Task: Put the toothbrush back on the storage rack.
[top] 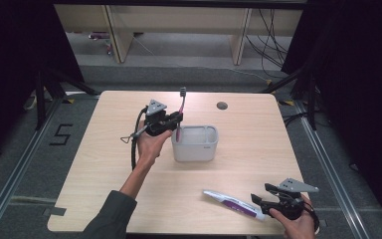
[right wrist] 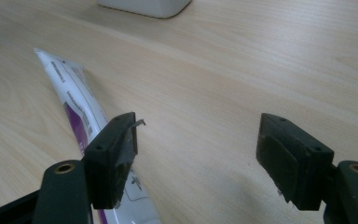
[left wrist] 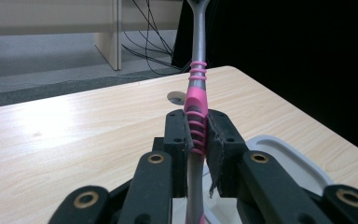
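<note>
A pink and grey toothbrush (top: 180,112) (left wrist: 196,109) stands upright, bristle head up, with my left gripper (top: 171,121) (left wrist: 198,135) shut on its pink handle. Its lower end hangs over the left edge of the white holder cup (top: 195,143) (left wrist: 293,161) at the table's middle. A white and purple toothpaste tube (top: 235,204) (right wrist: 81,112) lies flat near the front edge. My right gripper (top: 261,199) (right wrist: 198,154) hovers open at the tube's right end; its left jaw is over the tube, and nothing sits between the pads.
The light wooden table (top: 119,164) has a round cable hole (top: 222,105) at the back right. Black curtains stand on both sides, with shelving and cables on the floor behind.
</note>
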`<action>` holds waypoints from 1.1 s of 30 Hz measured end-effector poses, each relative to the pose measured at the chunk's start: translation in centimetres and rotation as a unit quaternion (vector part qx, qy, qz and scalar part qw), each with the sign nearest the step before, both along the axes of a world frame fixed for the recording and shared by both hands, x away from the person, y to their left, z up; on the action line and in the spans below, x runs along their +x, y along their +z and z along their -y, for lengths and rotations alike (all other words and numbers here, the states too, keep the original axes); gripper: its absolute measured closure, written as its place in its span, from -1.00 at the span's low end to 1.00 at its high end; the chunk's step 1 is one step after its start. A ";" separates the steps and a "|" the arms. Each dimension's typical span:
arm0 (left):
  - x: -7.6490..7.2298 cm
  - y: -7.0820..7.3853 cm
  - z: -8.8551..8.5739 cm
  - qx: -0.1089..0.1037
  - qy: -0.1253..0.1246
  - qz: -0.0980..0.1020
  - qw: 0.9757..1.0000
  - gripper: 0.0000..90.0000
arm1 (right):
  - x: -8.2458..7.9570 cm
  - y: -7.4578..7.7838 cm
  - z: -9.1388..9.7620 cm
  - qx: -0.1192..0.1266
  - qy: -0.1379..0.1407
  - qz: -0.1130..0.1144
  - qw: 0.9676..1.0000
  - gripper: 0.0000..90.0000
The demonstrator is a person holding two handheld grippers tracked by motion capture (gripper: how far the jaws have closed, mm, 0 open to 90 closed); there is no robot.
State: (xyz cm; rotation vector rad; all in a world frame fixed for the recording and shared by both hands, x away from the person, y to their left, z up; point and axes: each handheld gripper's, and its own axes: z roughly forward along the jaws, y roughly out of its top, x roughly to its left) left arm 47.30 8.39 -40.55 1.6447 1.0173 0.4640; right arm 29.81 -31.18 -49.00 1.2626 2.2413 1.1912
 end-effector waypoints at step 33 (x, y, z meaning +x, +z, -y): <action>-0.2 -2.9 -0.3 0.035 0.008 -0.018 0.999 0.73 | 0.0 -0.1 -0.2 0.003 0.007 -0.006 1.000 -0.34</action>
